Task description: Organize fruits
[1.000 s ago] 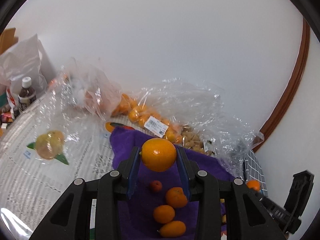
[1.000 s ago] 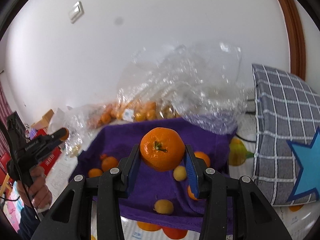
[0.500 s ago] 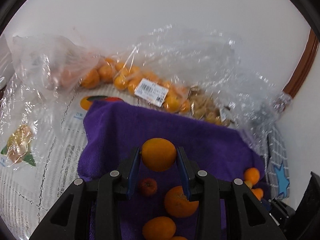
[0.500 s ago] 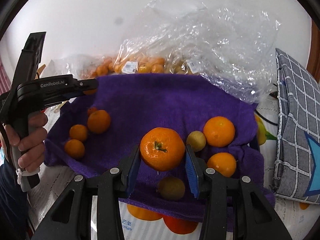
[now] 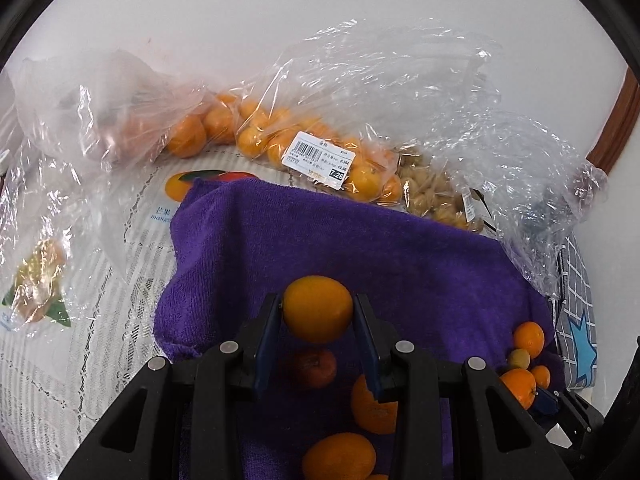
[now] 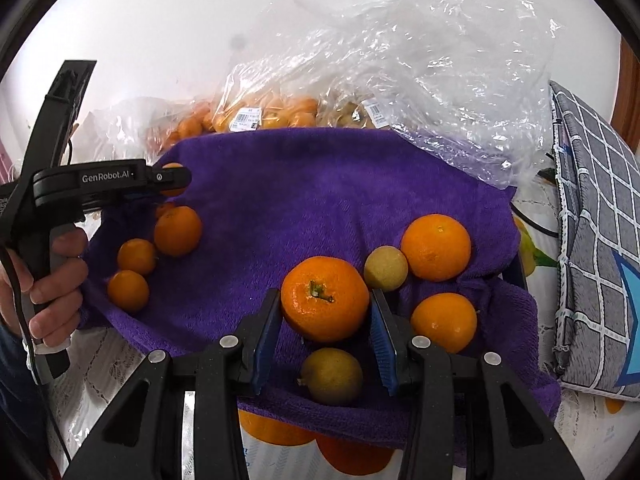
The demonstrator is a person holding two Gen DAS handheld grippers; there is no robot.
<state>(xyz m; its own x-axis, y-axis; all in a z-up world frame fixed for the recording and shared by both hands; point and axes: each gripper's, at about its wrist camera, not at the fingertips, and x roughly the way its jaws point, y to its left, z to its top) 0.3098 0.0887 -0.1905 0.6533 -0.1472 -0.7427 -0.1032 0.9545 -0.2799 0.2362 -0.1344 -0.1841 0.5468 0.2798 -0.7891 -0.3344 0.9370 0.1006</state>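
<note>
My left gripper [image 5: 318,310] is shut on a smooth orange kumquat-like fruit [image 5: 318,308], held over the left part of the purple towel [image 5: 360,240]. Below it lie a small red fruit [image 5: 314,368] and two oranges [image 5: 374,410]. My right gripper [image 6: 325,300] is shut on a mandarin [image 6: 325,298] with its stem up, low over the towel's [image 6: 304,184] right part. Around it lie two mandarins [image 6: 436,254], and two yellowish fruits [image 6: 386,269]. The left gripper also shows in the right wrist view [image 6: 172,178], over several small oranges [image 6: 178,231].
Clear plastic bags of oranges [image 5: 256,136] and small tan fruits [image 5: 436,196] lie behind the towel against the white wall. A grey checked cushion [image 6: 596,220] with a blue star sits at the right. A lace tablecloth with fruit prints [image 5: 52,344] covers the table.
Both grippers have come lower and closer to the towel, still holding their fruits. The right gripper's mandarin now sits just above the cloth among the other fruits.
</note>
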